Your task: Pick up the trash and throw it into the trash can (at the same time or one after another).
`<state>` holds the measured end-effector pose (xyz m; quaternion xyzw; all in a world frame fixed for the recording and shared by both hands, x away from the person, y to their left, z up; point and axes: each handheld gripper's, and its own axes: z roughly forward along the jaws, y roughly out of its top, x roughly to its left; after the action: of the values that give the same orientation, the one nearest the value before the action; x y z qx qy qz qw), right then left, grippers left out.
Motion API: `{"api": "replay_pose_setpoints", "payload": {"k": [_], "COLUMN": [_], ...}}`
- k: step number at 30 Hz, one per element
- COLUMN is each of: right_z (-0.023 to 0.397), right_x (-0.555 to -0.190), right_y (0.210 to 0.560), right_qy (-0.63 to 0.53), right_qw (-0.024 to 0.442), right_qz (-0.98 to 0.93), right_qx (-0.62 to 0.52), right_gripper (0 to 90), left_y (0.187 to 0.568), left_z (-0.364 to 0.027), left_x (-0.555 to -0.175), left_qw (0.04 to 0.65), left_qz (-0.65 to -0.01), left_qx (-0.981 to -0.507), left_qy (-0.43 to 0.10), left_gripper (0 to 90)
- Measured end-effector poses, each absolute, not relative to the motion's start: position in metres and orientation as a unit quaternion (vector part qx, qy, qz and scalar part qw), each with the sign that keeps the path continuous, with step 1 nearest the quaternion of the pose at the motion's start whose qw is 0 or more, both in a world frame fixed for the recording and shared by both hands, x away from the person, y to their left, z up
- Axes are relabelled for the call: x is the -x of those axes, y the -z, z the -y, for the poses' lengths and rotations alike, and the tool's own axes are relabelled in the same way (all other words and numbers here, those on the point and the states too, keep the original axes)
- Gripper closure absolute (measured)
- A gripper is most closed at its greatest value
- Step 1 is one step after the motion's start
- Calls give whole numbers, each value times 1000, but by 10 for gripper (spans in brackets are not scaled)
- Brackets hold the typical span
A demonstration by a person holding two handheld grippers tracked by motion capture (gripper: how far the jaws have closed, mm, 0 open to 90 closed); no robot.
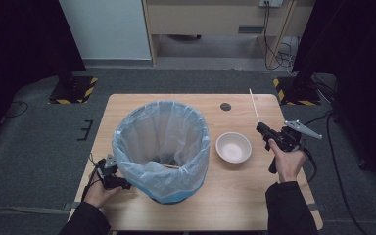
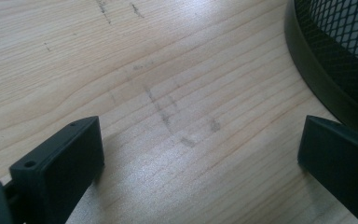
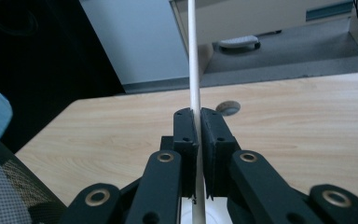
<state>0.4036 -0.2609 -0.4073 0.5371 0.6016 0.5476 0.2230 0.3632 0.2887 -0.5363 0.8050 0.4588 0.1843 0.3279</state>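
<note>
My right gripper (image 1: 261,128) is shut on a thin pale chopstick (image 1: 254,105) and holds it above the table's right side; the stick points away toward the far edge. In the right gripper view the chopstick (image 3: 194,60) runs straight up between the closed jaws (image 3: 198,122). A white bowl (image 1: 233,147) sits on the table just left of that hand. A black mesh bin lined with a light blue bag (image 1: 161,147) stands left of centre. My left gripper (image 1: 122,184) rests open on the table at the bin's near-left foot; the bin's black base (image 2: 321,70) shows beside its right jaw.
The wooden table (image 1: 235,191) has a round cable hole (image 1: 225,106) near its far edge. Something thin and pale lies inside the bin (image 1: 169,166). Grey carpet and black stands with striped bases (image 1: 73,90) surround the table.
</note>
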Motion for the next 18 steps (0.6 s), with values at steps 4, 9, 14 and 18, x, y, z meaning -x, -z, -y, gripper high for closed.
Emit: {"api": "replay_pose_setpoints", "payload": {"k": [4,9,14,18], "right_z": [262,262,262,261], "right_x": [-400,-394,-387,-382], "right_y": [397,383,370,360], "right_qy": [-562,-584,-601,-616], "right_qw": [227,234,241,246], "right_qz": [-594,-584,-576,-570], "right_qx": [-529,-513,-500,-485], "right_gripper": [858,858,858,859], "left_y": [536,536,536,536], "left_z": [-289,-289,-289,-289], "left_x": [-363,-363,-363,-363], "left_qw": [328,328,328,328], "left_qz": [-459,-459,-459,-459], "left_qx": [-805,-805,-805,-805], "left_qy": [-184,-184,-184,-184], "left_gripper": [0,0,0,0]}}
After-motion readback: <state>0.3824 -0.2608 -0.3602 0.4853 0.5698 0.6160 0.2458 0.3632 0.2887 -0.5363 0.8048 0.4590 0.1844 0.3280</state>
